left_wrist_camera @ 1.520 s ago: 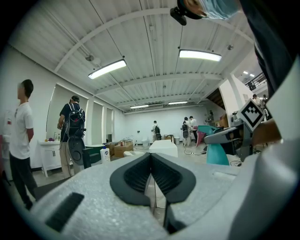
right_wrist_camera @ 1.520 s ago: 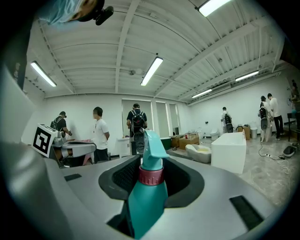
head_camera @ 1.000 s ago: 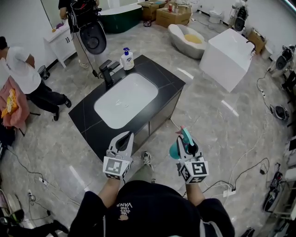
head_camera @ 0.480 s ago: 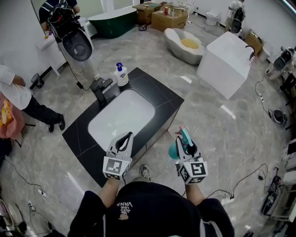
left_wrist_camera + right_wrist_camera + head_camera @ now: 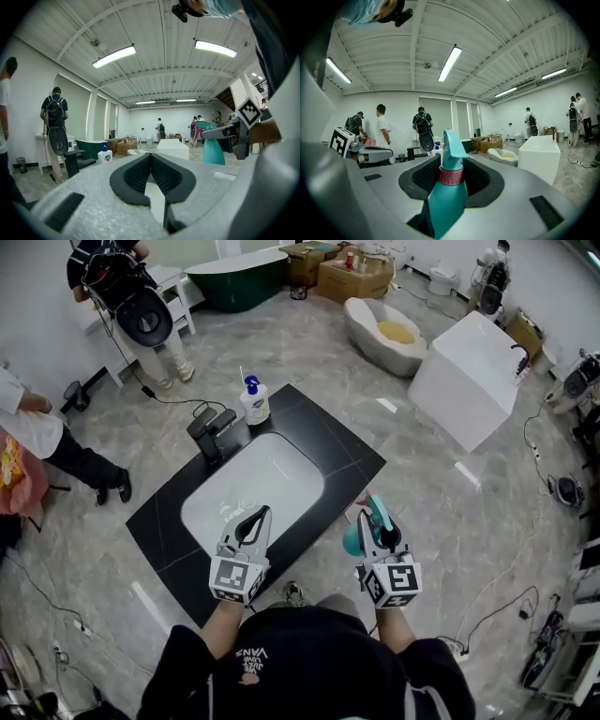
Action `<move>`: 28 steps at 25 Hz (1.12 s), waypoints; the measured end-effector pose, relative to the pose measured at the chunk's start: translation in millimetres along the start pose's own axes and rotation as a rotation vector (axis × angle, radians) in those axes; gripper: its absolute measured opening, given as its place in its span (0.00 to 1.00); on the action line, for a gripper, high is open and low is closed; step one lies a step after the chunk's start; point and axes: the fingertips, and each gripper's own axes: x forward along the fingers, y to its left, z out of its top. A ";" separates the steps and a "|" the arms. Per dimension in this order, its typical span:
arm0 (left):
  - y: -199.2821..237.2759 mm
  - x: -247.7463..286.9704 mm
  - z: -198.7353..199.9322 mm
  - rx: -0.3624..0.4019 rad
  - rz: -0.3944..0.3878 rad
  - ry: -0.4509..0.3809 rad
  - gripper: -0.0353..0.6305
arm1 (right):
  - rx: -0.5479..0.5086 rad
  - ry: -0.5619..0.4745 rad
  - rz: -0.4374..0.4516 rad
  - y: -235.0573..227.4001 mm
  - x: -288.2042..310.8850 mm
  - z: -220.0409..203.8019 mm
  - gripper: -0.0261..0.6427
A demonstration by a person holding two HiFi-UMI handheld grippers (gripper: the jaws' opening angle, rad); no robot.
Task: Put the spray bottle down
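Teal spray bottle (image 5: 356, 540) hangs in the air, clamped in the right tongs (image 5: 376, 519). The right gripper view shows the dark pads closed on the bottle's neck at its pink collar, with the nozzle pointing away. From the left gripper view the bottle looks upright, its cone-shaped body hanging below the grip. The left tongs (image 5: 251, 519) are held level beside it, tips pressed together with nothing between them.

Ahead of both tongs stands a black surface (image 5: 330, 439) with a white basin (image 5: 253, 488) sunk in its middle. A black tap (image 5: 212, 431) and a soap pump (image 5: 254, 401) stand at its far left end. The bottle appears to be off the near right side of the surface, over the grey floor, not yet above it. People stand well apart at the far left of the room.

To set the bottle down well, it probably needs carrying forward over the bare black strip right of the basin. That spot is away from both the edge and the basin rim. Keeping it upright and lowering until the base sits flat should stop it tipping. Only then should the right tongs part and draw straight back, so a pad does not catch the trigger.
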 end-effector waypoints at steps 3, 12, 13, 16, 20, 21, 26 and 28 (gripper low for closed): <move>6.0 3.1 -2.3 -0.008 0.015 0.010 0.08 | -0.003 0.005 0.017 -0.9 13.6 0.8 0.26; 30.2 25.5 -11.5 -0.032 0.144 0.030 0.08 | -0.022 0.002 0.127 -17.8 76.6 7.8 0.26; 32.5 28.3 -12.4 -0.036 0.165 0.033 0.08 | -0.026 0.002 0.146 -20.4 85.3 8.7 0.26; 36.3 38.2 -12.0 -0.046 0.222 0.045 0.08 | -0.038 0.005 0.201 -30.9 112.9 13.1 0.26; 44.9 51.8 -11.0 -0.059 0.304 0.046 0.08 | -0.060 0.004 0.276 -43.8 153.0 16.4 0.26; 47.2 54.5 -11.8 -0.070 0.324 0.042 0.08 | -0.066 0.004 0.295 -45.2 162.9 17.4 0.26; 57.0 67.3 -13.9 -0.075 0.426 0.050 0.08 | -0.101 -0.014 0.382 -51.9 211.1 20.4 0.26; 60.2 70.2 -17.1 -0.064 0.459 0.059 0.08 | -0.113 -0.018 0.417 -52.3 229.4 19.3 0.26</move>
